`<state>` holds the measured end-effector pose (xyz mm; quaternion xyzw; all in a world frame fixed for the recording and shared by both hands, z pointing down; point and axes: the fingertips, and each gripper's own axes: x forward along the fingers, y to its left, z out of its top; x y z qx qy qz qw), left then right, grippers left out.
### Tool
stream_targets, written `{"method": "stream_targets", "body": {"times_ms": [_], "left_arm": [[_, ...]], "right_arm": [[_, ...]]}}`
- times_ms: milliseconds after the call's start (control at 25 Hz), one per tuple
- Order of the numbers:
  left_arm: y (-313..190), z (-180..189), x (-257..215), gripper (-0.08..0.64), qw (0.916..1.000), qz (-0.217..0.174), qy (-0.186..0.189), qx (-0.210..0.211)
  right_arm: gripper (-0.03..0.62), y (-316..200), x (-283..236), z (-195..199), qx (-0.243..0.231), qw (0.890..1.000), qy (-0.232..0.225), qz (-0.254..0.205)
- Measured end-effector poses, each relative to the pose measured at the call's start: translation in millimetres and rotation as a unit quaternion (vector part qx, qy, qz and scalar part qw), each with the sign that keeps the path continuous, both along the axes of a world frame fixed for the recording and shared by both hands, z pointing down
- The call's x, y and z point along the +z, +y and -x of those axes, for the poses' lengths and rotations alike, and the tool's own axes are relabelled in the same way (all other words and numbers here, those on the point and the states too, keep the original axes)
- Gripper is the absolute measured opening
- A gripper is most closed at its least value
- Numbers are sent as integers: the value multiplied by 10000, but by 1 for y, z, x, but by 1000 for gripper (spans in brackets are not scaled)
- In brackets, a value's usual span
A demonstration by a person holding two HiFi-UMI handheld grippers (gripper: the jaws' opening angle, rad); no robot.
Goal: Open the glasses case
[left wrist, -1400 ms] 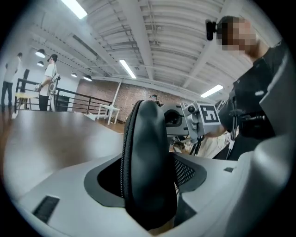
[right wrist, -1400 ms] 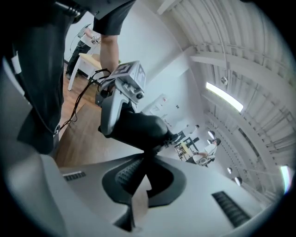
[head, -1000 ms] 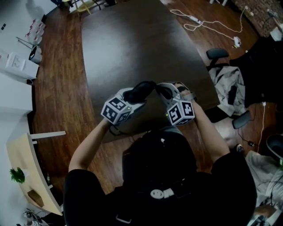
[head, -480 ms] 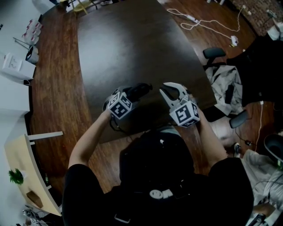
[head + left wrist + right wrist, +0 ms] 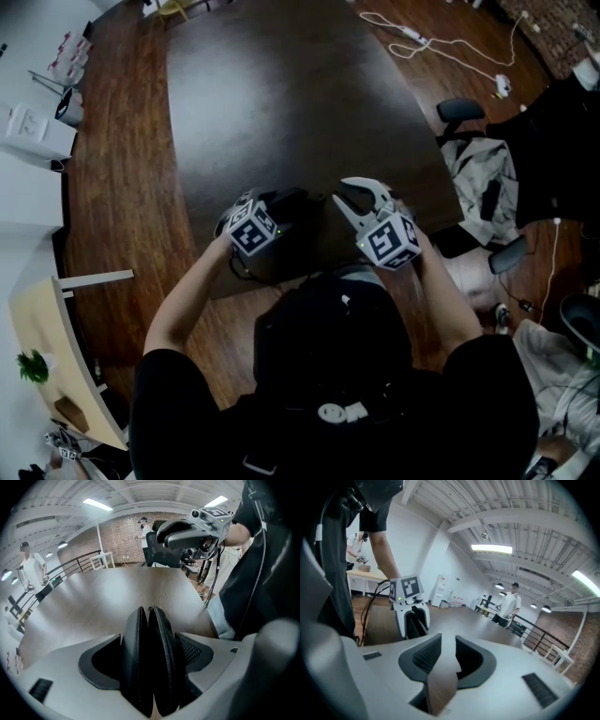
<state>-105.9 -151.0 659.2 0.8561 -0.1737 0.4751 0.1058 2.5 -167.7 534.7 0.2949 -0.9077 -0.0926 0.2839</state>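
Case, place: the case (image 5: pixel 161 667) sits between the jaws of the left tongs (image 5: pixel 149 635), low over the table (image 5: pixel 281 94). Whether the table is touched cannot be told.
Case, long axis: it is laid along the line of the left tongs' jaws. Its far end is carried out past their tips and down toward the table.
Case, facing: it is stood on edge. The zipped seam is turned up toward the tongs' own camera, and one broad face is turned to each jaw.
Case, state: the two shells are parted by a narrow slit along the seam. The inside is not shown.
Left tongs: the jaws are set wide and have just been opening further. The case is held between them, and a pad is seen against each shell.
Right tongs: the jaws of the right tongs (image 5: pixel 446 643) are set a modest way apart and have just been opening. Nothing is held, and only bare table is seen through the gap.
Tongs to each other: the right tongs are held near the case's far end, apart from it. Their tips are turned toward the left tongs.
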Motion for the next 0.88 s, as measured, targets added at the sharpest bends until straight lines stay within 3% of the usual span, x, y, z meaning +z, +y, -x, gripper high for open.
{"method": "stream_targets", "body": {"times_ms": [80, 280, 480, 560, 600, 760, 880], "left_arm": [[1, 5, 0, 377, 9999, 46, 75, -106], [6, 10, 8, 380, 9998, 76, 128, -141], [11, 15, 9, 407, 9998, -36, 109, -142], [14, 23, 7, 407, 9997, -139, 60, -176], [16, 29, 5, 407, 9995, -196, 75, -234], [16, 53, -7, 407, 9961, -367, 330, -737], [4, 69, -15, 407, 9909, -469, 482, -1163]], "right_arm": [[162, 2, 16, 19, -325, 9991, 187, 205], [163, -12, 59, 89, -1253, 9876, 910, 253], [163, -12, 124, 127, -2329, 9448, 2242, 545], [138, -17, 138, 128, -2324, 9394, 2429, 671], [86, -21, 142, 128, -2227, 9408, 2440, 765], [63, -30, 144, 116, -1503, 9531, 2232, 1386], [63, -38, 134, 103, -877, 9625, 2012, 1596]]}}
